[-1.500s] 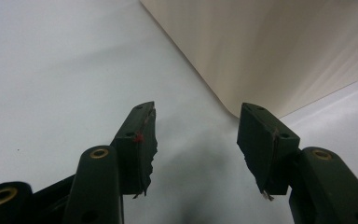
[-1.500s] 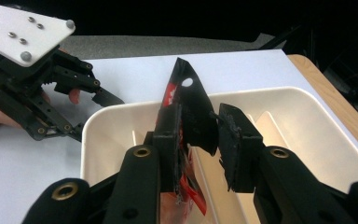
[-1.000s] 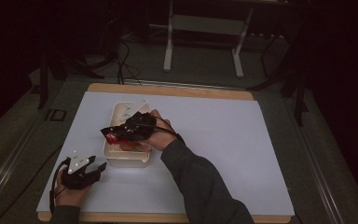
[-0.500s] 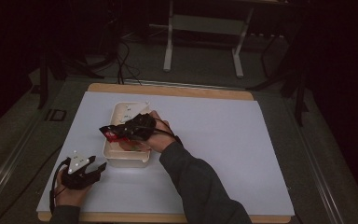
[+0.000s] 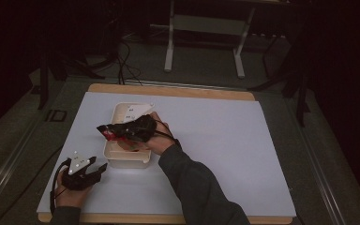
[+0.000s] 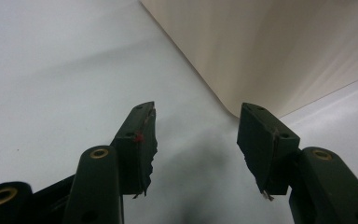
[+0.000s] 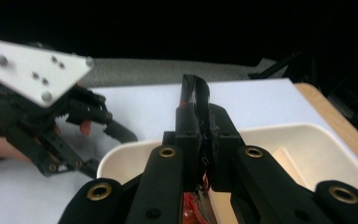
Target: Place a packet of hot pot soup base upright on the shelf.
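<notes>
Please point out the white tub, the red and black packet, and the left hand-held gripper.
white tub [image 5: 127,162], high view, on its near outer wall.
red and black packet [image 5: 106,133], high view, on the end sticking out past the jaws.
left hand-held gripper [image 5: 100,168], high view, between its fingertips.

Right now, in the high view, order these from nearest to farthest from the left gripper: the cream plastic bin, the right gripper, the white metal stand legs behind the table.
1. Cream plastic bin, just up and right of the left gripper.
2. Right gripper, over the bin, shut on a dark red-edged packet.
3. White metal stand legs, on the floor past the table's far edge.
</notes>
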Demonstrator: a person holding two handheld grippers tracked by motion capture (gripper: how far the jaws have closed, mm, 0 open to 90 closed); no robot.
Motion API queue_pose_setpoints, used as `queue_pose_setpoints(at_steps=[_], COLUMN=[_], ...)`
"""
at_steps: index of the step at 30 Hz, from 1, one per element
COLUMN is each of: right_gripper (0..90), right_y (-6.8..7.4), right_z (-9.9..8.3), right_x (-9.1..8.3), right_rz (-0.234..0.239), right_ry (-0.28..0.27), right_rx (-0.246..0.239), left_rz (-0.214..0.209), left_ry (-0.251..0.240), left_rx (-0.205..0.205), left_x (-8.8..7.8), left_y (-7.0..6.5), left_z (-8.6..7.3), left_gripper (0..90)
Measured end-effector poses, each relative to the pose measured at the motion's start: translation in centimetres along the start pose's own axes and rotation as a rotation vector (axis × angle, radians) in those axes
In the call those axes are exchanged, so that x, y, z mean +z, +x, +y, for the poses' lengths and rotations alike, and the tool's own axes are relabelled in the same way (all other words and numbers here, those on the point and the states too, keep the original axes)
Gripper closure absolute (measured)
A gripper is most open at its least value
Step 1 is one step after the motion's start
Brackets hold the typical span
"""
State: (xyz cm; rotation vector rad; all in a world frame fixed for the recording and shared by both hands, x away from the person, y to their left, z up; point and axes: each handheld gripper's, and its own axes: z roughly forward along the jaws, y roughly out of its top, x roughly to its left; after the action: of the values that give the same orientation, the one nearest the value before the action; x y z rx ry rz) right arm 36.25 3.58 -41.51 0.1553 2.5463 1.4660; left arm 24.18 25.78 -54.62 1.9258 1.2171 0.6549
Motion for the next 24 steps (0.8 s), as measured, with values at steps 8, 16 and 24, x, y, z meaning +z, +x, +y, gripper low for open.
queue_pose_setpoints(at_steps=[8,16,24], right_gripper=[82.2,74.2,61.2], right_y=[0.3,-1.2,-1.6], right_z=[-0.4,-3.5,-4.3], right_x=[0.5,-1.2,-2.7], right_rz=[0.035,0.037,0.021], right_ry=[-0.036,-0.002,0.006], right_rx=[0.005,0.063,0.062], left_rz=[-0.001,0.003,0.005], left_ry=[-0.002,0.003,0.002], left_rx=[0.000,-0.002,0.002], left_x=[0.0,0.0,0.0], left_y=[0.0,-0.1,-0.1], left_z=[0.0,0.0,0.0], left_gripper=[47.0,47.0,47.0])
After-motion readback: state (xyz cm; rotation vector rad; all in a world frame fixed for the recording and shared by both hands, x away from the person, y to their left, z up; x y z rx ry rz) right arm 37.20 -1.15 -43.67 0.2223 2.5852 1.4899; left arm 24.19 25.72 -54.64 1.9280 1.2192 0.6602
